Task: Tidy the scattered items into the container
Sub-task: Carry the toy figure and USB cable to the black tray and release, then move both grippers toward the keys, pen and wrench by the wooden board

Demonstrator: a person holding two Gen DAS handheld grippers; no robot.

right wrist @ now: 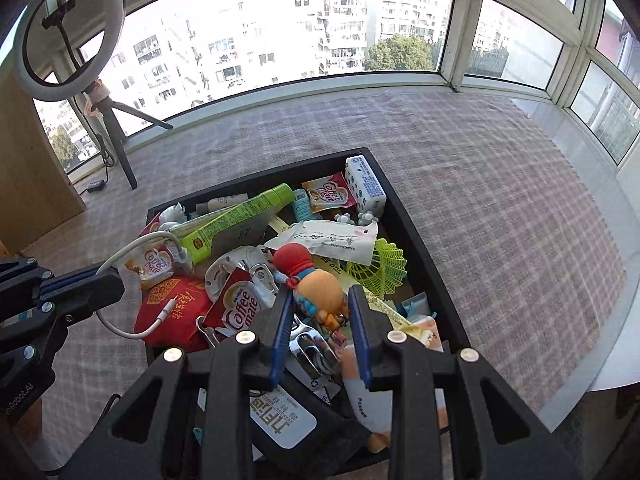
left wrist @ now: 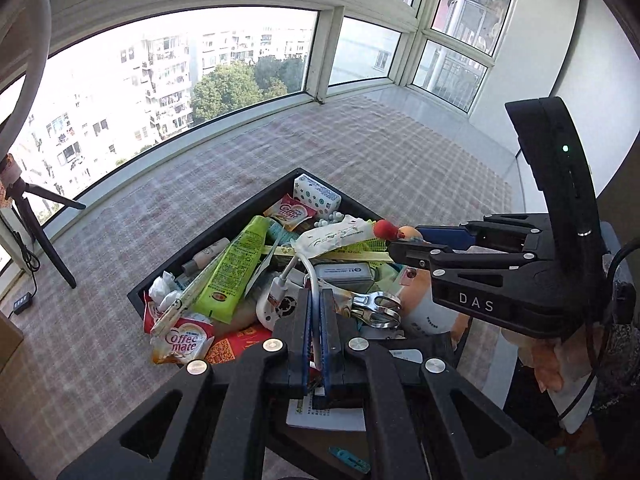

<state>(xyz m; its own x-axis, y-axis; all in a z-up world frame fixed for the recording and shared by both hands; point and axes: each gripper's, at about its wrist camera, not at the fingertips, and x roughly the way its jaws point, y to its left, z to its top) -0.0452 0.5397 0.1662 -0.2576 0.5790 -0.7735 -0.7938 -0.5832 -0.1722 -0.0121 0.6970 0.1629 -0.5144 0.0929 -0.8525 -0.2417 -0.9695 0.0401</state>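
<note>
A black tray (left wrist: 256,204) (right wrist: 400,208) on the plaid cloth is heaped with small items: a green tube (left wrist: 236,272), Coffee mate sachets (left wrist: 182,340), a tissue pack (right wrist: 366,184), a red packet (right wrist: 172,312). My left gripper (left wrist: 316,296) (right wrist: 112,284) hovers over the tray's near side, its blue pads nearly together on a white cable (left wrist: 310,276) (right wrist: 132,246) that loops out both ways. My right gripper (right wrist: 320,296) (left wrist: 396,250) is over the tray's right part, shut on a small toy figure (right wrist: 316,280) (left wrist: 386,227) with a red cap and orange body.
A ring light on a black tripod (right wrist: 68,32) stands at the far left by the window. A brown panel (right wrist: 32,168) rises at the left edge. The plaid cloth (right wrist: 500,200) stretches beyond and right of the tray, ending at a rounded white edge (right wrist: 624,280).
</note>
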